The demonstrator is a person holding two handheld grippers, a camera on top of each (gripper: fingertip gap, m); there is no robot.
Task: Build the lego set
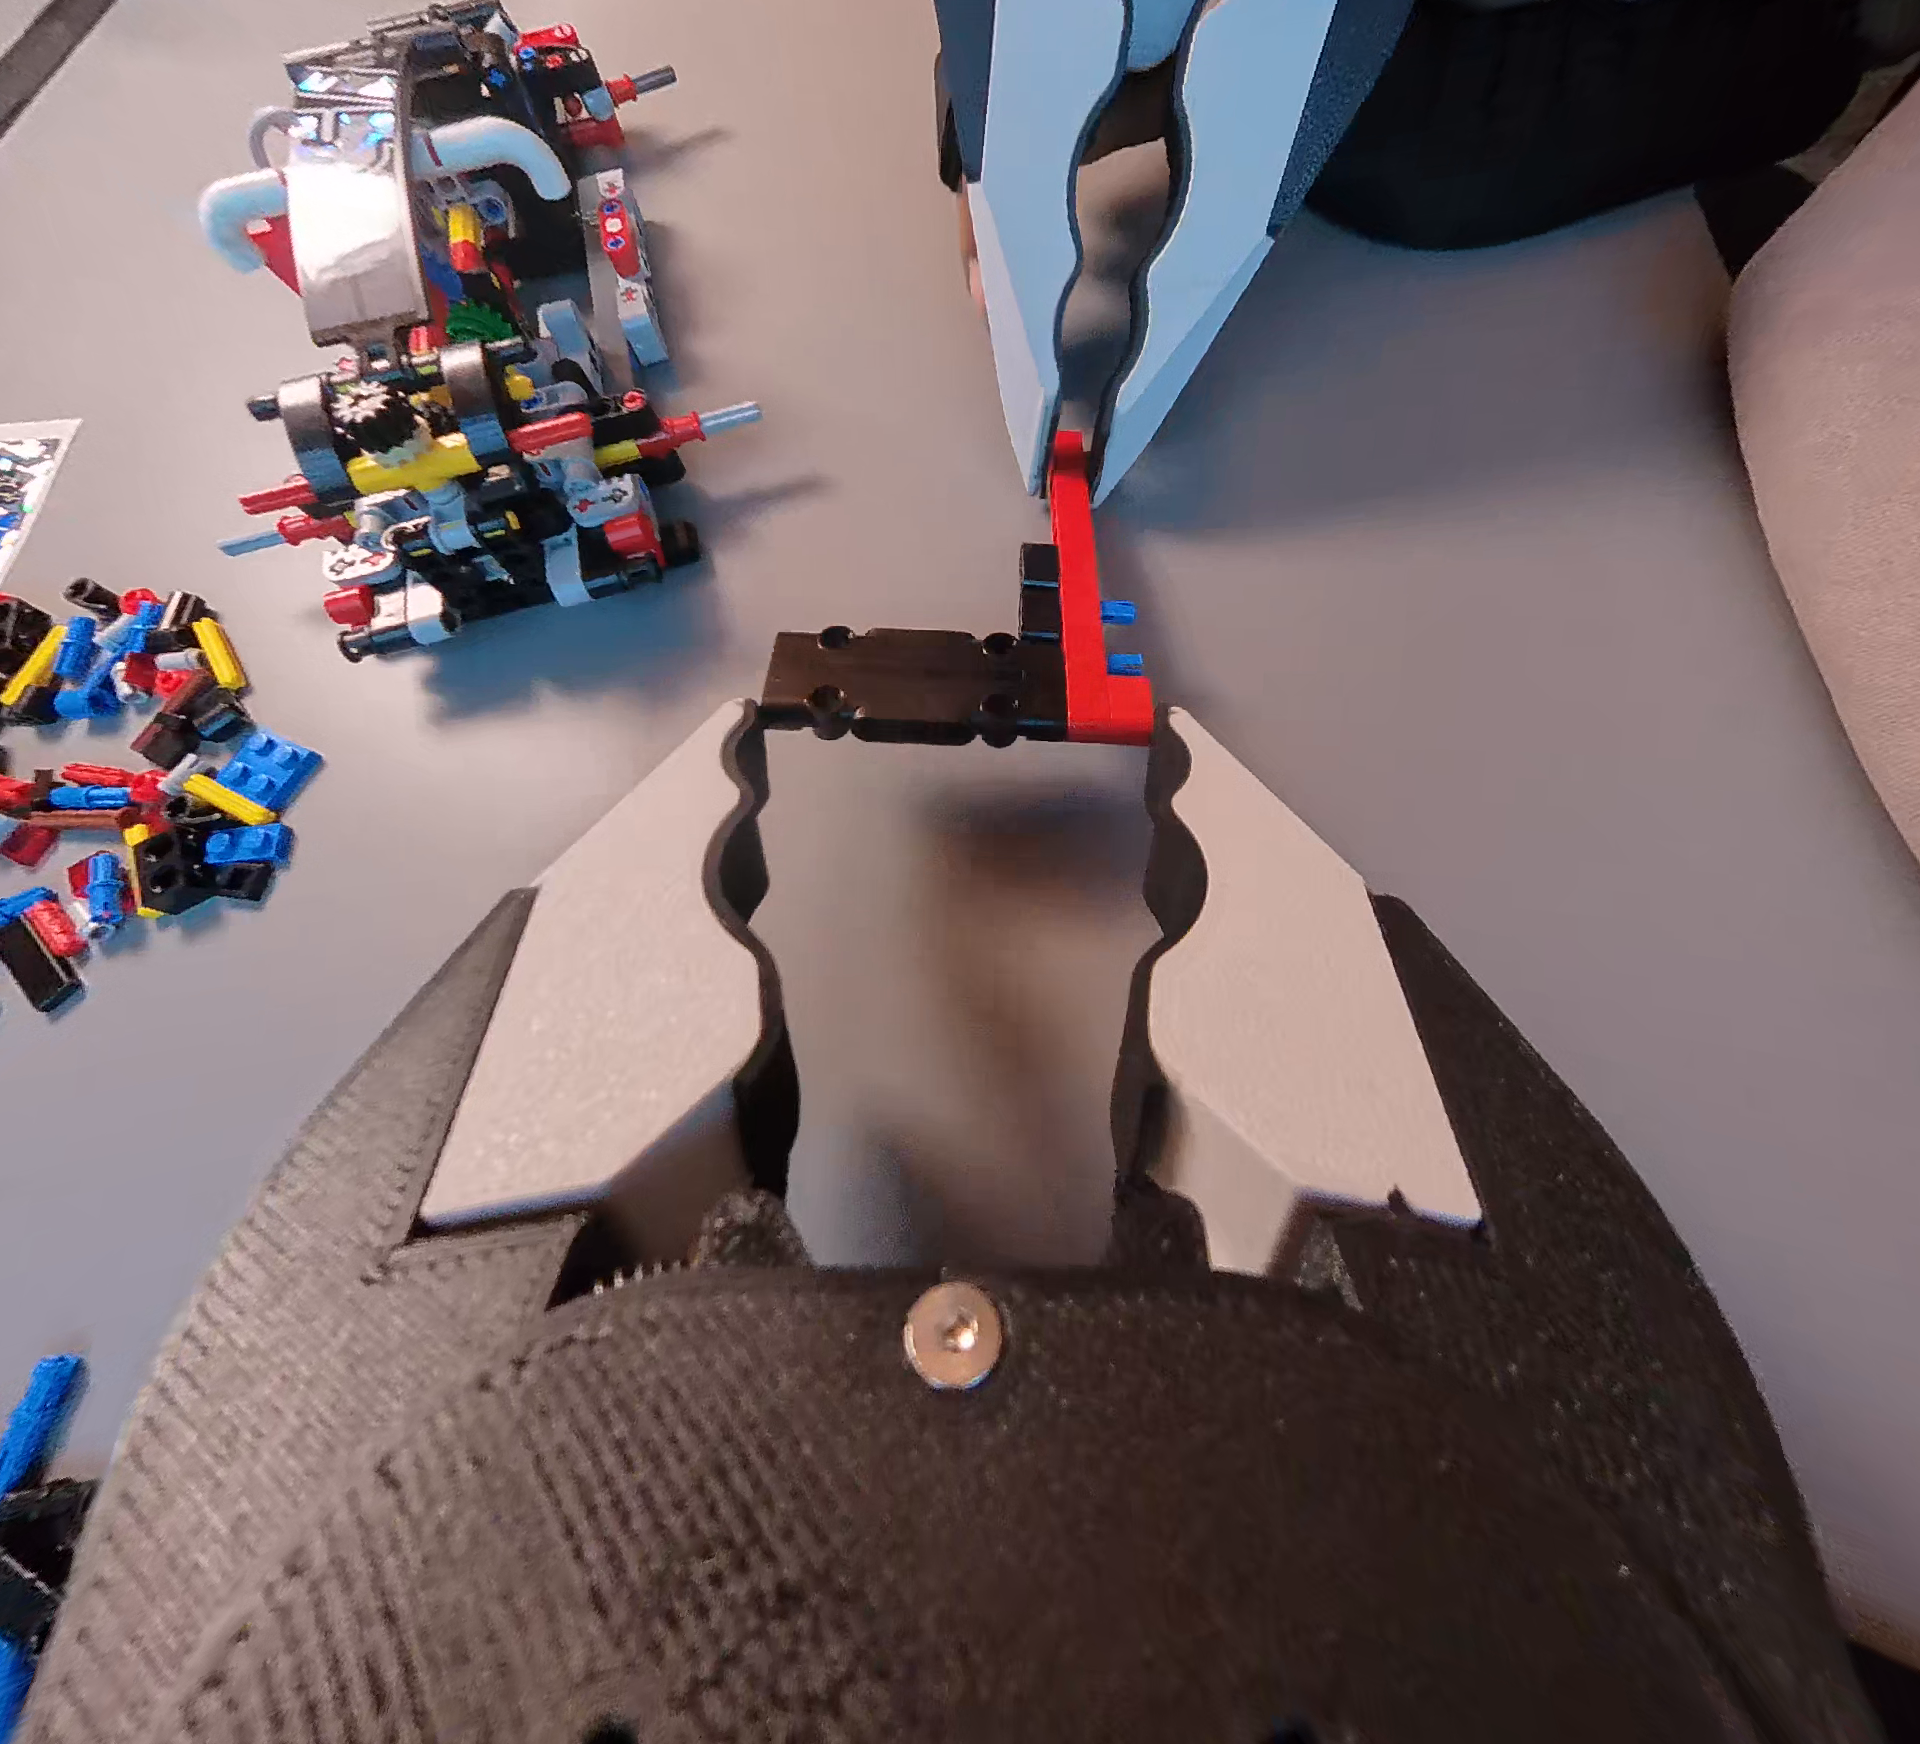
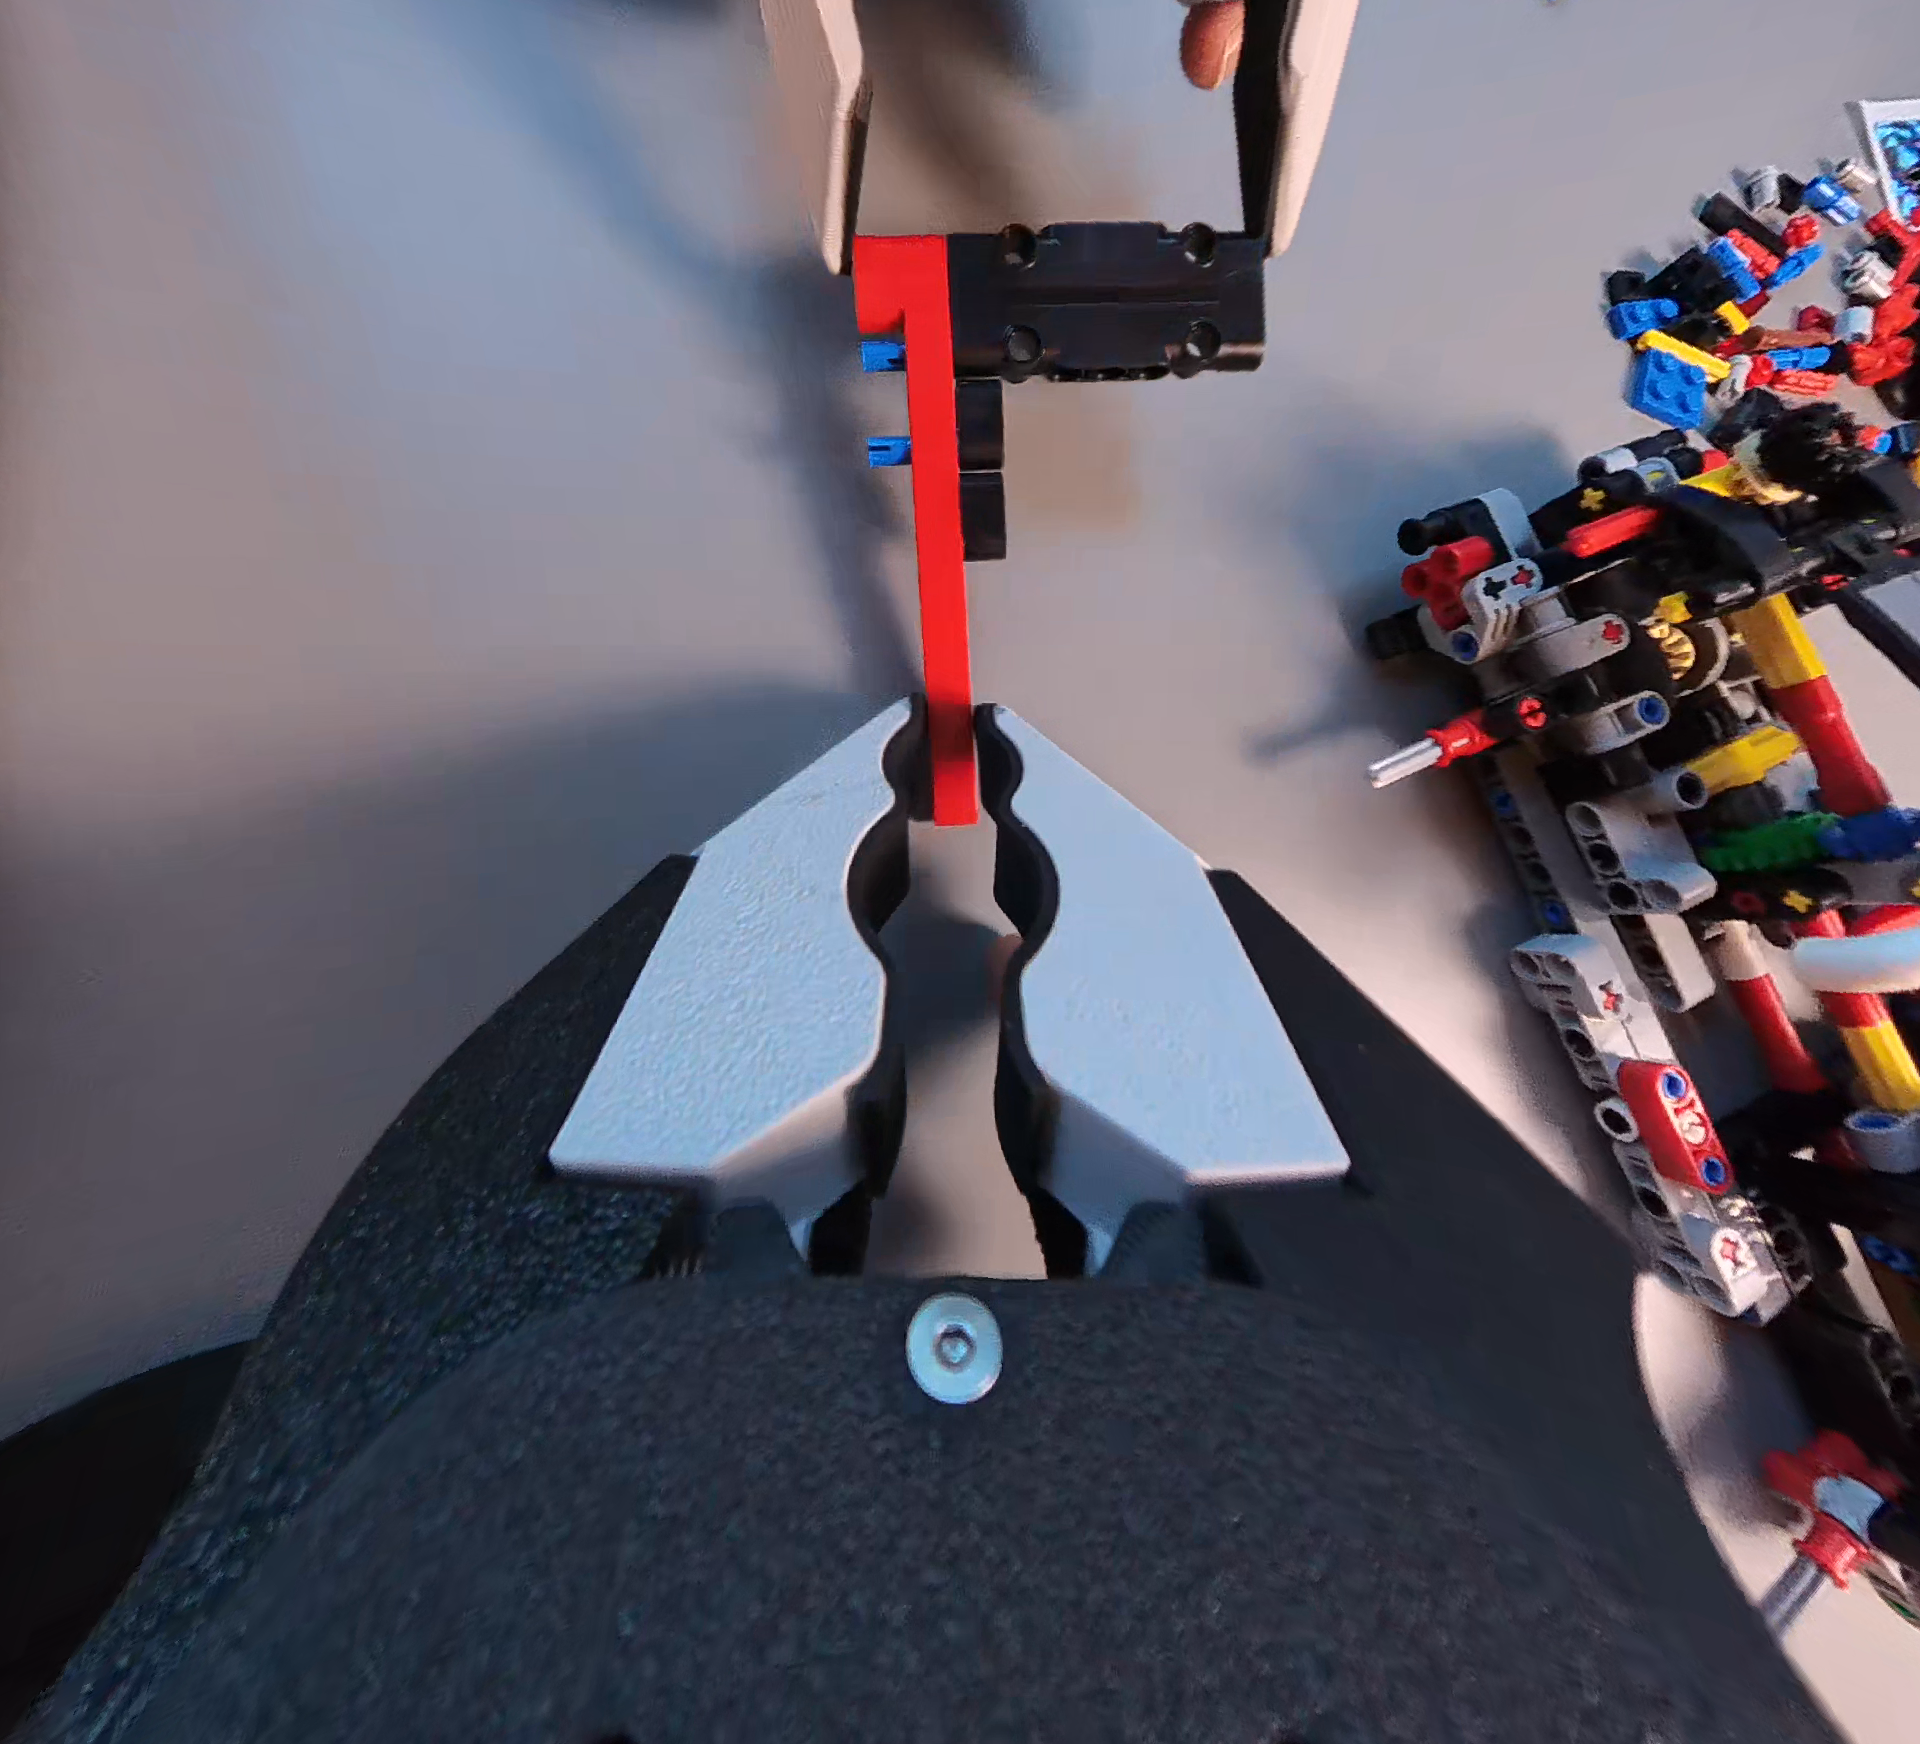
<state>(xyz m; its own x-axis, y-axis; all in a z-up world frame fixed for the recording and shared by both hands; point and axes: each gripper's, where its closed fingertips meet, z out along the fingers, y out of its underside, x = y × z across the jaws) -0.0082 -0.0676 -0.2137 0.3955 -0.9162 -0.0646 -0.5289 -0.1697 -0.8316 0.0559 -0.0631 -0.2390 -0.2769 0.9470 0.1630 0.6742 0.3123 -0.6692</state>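
Hand-held grippers (image 1: pixel 954 723) (image 2: pixel 948 728) level, facing, gripping subassembly (image 2: pixel 1039 323)

The small assembly (image 1: pixel 1039 655) hangs above the desk (image 1: pixel 1455 655), between the left gripper (image 1: pixel 951 723) and the right gripper (image 1: pixel 1070 489). In the left wrist view, the built vehicle (image 1: pixel 457 323) stands left of it, with loose pieces (image 1: pixel 135 759) nearer.

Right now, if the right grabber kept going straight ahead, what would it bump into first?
The right gripper, shut on the long red L-shaped beam, points at the left gripper holding the far end. It would likely shove the black blocks into that gripper first.
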